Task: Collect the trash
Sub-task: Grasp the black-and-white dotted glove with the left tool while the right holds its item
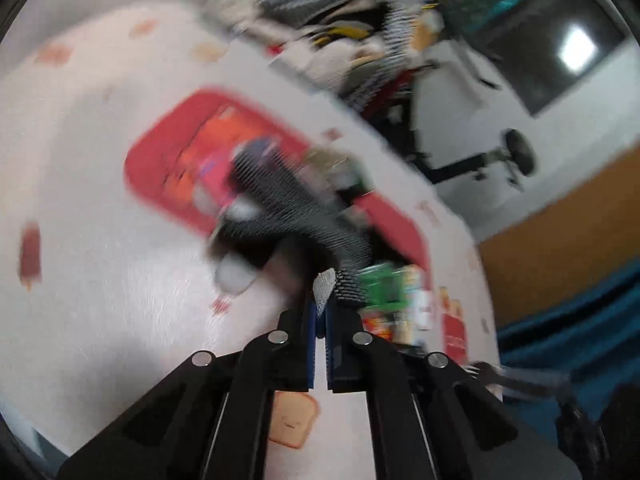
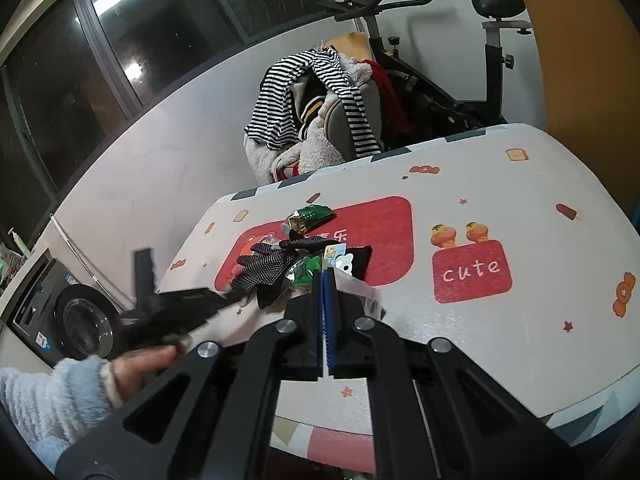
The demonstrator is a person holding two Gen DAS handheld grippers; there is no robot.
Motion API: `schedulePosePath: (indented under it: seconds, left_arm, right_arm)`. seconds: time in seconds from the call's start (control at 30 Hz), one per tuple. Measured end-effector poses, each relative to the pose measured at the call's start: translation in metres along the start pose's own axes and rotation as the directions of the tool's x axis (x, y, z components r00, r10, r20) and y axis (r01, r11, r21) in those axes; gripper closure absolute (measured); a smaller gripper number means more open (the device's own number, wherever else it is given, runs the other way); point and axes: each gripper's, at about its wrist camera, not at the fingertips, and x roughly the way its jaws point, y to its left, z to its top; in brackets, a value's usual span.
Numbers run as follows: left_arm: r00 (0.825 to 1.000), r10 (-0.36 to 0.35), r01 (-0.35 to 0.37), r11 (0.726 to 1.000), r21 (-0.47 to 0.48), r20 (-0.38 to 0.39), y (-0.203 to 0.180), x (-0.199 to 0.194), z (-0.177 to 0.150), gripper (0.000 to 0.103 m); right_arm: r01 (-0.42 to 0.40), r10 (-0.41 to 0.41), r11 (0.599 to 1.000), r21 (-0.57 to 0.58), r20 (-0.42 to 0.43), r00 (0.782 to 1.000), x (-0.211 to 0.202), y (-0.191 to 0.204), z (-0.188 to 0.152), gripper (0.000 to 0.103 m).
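Note:
My left gripper (image 1: 322, 300) is shut on the edge of a black dotted plastic bag (image 1: 288, 200) and holds it above the table; the left wrist view is blurred by motion. My right gripper (image 2: 324, 276) is shut on the clear rim of a plastic bag (image 2: 360, 292) that holds wrappers. The black dotted bag (image 2: 268, 266) lies just left of it, beside a green wrapper (image 2: 306, 270) and a black packet (image 2: 352, 262). Another green and gold wrapper (image 2: 310, 216) lies farther back on the red patch. The left gripper's body (image 2: 172, 304) shows at the left.
The table (image 2: 500, 340) has a white patterned cloth with red patches. Behind it stand a chair piled with striped clothes (image 2: 312, 92) and an exercise bike (image 2: 460, 60). A washing machine (image 2: 76, 320) stands at the left. More wrappers (image 1: 400, 296) show blurred right of my left gripper.

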Motion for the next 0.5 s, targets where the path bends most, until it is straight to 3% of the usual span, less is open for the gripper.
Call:
schedulePosePath:
  seconds: [0.1,0.3,0.5]
  left_arm:
    - [0.997,-0.044,0.037,0.993,0.108,0.059,-0.021,-0.034,0.013,0.099]
    - [0.975,-0.158,0.108,0.951,0.288,0.157,-0.065,-0.118,0.037,0.099]
    - [0.956,-0.251,0.180,0.908,0.378,0.149,-0.085,-0.172,0.026,0.099]
  right_arm:
    - [-0.002,0.002,1.000,-0.002,0.002,1.000,-0.001,0.000,0.001,0.098]
    - [-0.029,0.029,0.999,-0.016,0.026,0.999,-0.009,0.011,0.004,0.098]
    - [-0.052,0.054,0.997,-0.052,0.033,0.998,-0.020,0.028,0.006,0.098]
